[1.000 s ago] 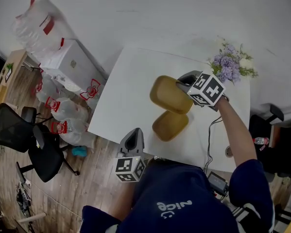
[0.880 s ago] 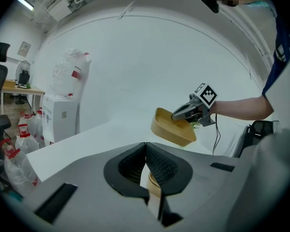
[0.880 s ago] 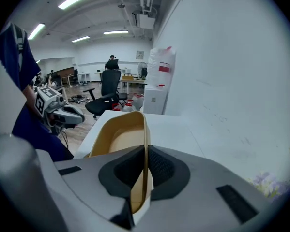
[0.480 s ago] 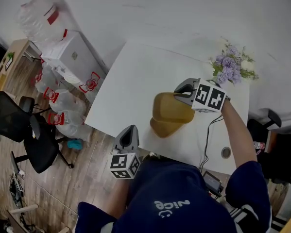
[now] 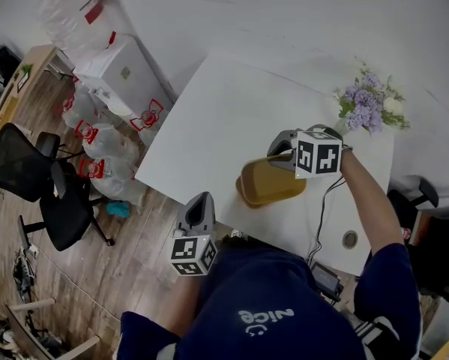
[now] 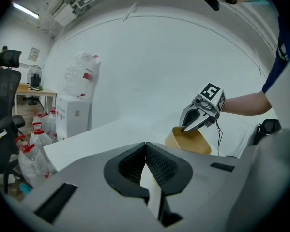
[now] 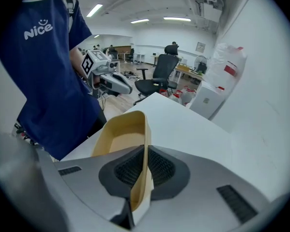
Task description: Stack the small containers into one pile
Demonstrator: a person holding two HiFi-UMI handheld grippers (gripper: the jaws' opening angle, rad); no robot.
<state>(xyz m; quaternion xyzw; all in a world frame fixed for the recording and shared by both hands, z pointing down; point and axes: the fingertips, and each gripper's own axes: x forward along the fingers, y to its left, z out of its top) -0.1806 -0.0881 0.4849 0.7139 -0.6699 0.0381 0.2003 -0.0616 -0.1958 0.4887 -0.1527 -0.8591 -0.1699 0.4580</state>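
Observation:
My right gripper (image 5: 275,155) is shut on the side wall of a tan oval container (image 5: 275,182), near the front edge of the white table (image 5: 209,118). The held container rests in or just above a second tan container; I see only that one's rim, at the lower left (image 5: 246,199). In the right gripper view the thin tan wall (image 7: 144,144) runs between the pads. The left gripper view shows the same container (image 6: 192,141) with the right gripper (image 6: 187,125) on it. My left gripper (image 5: 202,203) hangs off the table's front edge, shut and empty.
A bunch of purple flowers (image 5: 370,103) stands at the table's far right corner. A black cable (image 5: 322,220) runs off the front edge beside a round grommet (image 5: 349,238). On the floor to the left are packs of water bottles (image 5: 97,152), a white box (image 5: 123,70) and office chairs (image 5: 29,182).
My right gripper has brought the held container toward me and down over the second one, which is now almost covered. The left gripper has stayed below the table edge.

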